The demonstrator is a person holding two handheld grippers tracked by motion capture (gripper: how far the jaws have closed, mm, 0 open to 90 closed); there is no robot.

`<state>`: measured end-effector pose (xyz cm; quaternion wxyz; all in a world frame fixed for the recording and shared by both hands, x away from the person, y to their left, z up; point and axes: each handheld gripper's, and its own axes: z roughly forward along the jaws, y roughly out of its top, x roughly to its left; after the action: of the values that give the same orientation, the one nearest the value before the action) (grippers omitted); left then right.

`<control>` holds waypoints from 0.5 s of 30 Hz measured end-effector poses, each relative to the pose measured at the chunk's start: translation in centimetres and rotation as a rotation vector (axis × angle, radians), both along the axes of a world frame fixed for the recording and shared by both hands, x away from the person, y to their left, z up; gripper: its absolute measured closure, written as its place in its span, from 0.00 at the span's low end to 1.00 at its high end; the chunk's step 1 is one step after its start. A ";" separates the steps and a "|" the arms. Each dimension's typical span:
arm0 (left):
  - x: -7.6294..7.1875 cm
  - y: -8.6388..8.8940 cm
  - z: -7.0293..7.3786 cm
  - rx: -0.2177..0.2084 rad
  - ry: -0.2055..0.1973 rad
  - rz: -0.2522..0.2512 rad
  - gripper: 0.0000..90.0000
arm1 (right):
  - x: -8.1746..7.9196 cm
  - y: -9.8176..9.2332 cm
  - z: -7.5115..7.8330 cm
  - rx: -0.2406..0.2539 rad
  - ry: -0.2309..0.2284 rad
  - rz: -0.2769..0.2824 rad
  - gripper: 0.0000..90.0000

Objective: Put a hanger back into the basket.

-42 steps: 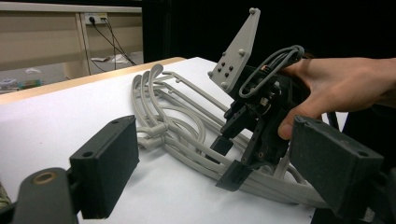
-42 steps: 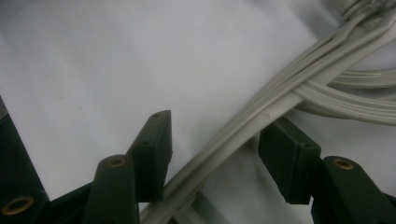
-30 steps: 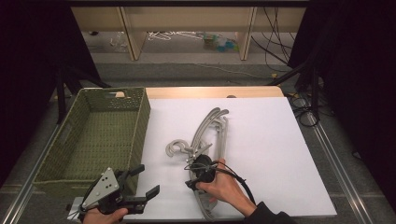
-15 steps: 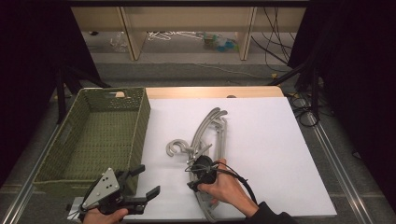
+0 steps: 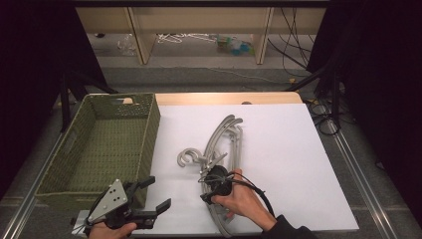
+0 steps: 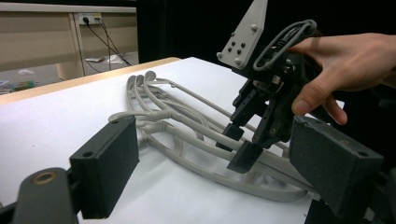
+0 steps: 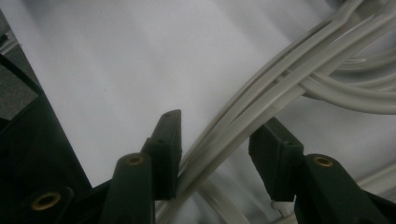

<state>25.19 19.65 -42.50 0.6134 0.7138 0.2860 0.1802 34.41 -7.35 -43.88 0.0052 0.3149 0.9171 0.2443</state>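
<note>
White table [image 5: 298, 149], hangers [image 7: 261, 107] between right tool [image 7: 217, 154]

Dim room, dark at both sides. White table top [image 5: 298, 149] with a pale wooden edge [image 5: 224, 98] at the far side, metal rails [image 5: 358, 164] along its flanks. Beyond, grey floor [image 5: 199, 74] and a low wooden shelf unit [image 5: 139, 35] holding wire hangers [image 5: 176, 37] and small clutter. Black cables [image 5: 293, 45] trailing down at the right, across the floor.
</note>
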 end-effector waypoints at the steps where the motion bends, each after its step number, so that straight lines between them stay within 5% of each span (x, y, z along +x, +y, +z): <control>1: 0.0 0.0 0.0 0.002 -0.002 -0.001 0.18 | 0.1 0.0 0.0 0.005 0.004 -0.003 0.61; 15: 0.0 -0.1 0.0 0.004 0.006 -0.011 0.18 | 0.7 0.4 -1.0 0.027 0.048 -0.025 0.56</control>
<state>25.16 19.55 -42.53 0.6120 0.7171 0.2835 0.1755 35.14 -6.94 -44.90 -0.0180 0.3320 0.9097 0.2489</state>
